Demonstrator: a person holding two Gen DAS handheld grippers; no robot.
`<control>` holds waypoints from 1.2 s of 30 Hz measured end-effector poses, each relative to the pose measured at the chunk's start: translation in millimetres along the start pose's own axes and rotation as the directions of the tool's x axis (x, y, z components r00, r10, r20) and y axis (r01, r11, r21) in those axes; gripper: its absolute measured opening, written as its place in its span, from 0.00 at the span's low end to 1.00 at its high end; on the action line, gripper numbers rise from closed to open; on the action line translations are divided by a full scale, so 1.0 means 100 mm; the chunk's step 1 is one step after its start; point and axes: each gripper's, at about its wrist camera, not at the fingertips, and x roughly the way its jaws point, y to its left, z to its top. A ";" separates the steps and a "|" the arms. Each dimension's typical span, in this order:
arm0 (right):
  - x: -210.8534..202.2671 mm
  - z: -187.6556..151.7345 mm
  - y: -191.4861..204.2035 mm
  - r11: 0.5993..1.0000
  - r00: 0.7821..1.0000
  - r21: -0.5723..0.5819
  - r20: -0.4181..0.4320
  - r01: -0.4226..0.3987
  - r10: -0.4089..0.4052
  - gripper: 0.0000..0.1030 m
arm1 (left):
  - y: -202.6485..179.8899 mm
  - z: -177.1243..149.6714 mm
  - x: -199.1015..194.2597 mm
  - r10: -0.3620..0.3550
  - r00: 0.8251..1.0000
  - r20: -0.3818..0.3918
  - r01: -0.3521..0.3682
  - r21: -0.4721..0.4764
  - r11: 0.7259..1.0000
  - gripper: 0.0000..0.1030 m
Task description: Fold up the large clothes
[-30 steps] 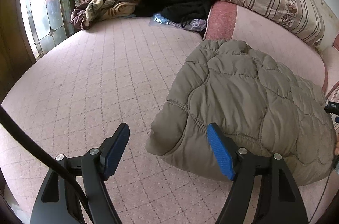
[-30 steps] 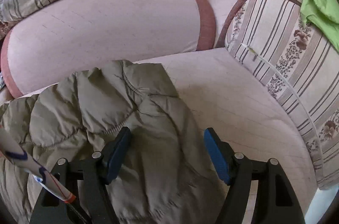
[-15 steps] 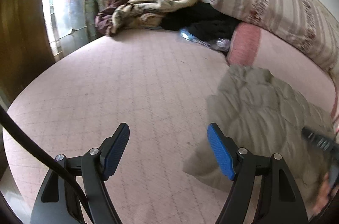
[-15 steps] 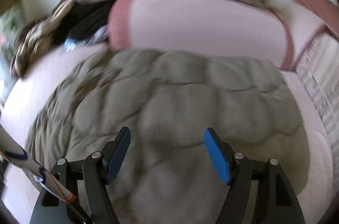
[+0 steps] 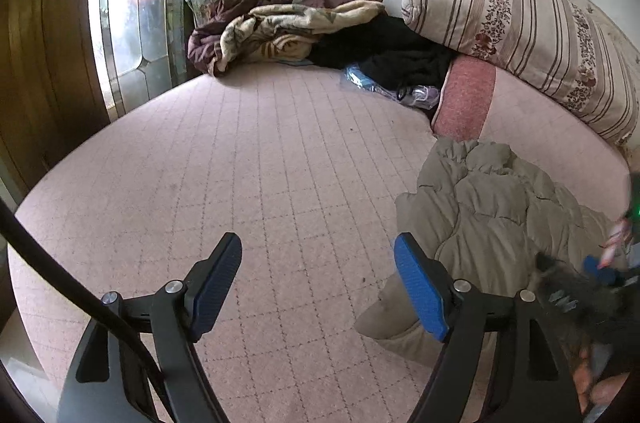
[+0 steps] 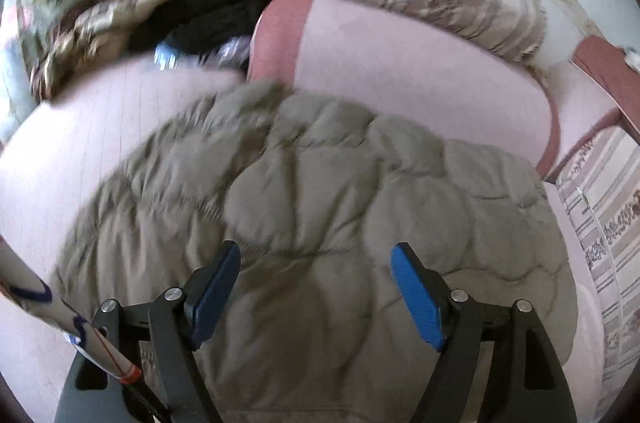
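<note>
A folded olive quilted jacket [image 5: 492,219] lies on the pink bed [image 5: 260,163], at the right in the left wrist view. My left gripper [image 5: 318,277] hangs over bare bed just left of the jacket; its jaws are opening with nothing between them. In the right wrist view the jacket [image 6: 320,207] fills the middle. My right gripper [image 6: 316,287] hovers above it, jaws opening, pads apart from the fabric and holding nothing. The right gripper's body and a hand show blurred at the lower right edge of the left wrist view.
A heap of blankets and dark clothes [image 5: 312,27] lies at the far end of the bed. A striped floral bolster [image 5: 532,23] rests on a pink cushion [image 5: 520,111] along the wall. A glass-panelled door [image 5: 120,3] stands at the left. A striped cushion [image 6: 608,223] borders the right side.
The right gripper swung left, from the jacket's right edge to over its middle. The left gripper drew back left off the jacket to bare bed. Both stayed empty.
</note>
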 end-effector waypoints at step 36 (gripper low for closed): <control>-0.73 -1.75 -2.00 0.898 0.963 0.376 -0.220 0.229 -0.154 0.79 | -0.12 -0.07 -0.24 0.008 1.000 0.020 -0.009 0.054 0.999 0.78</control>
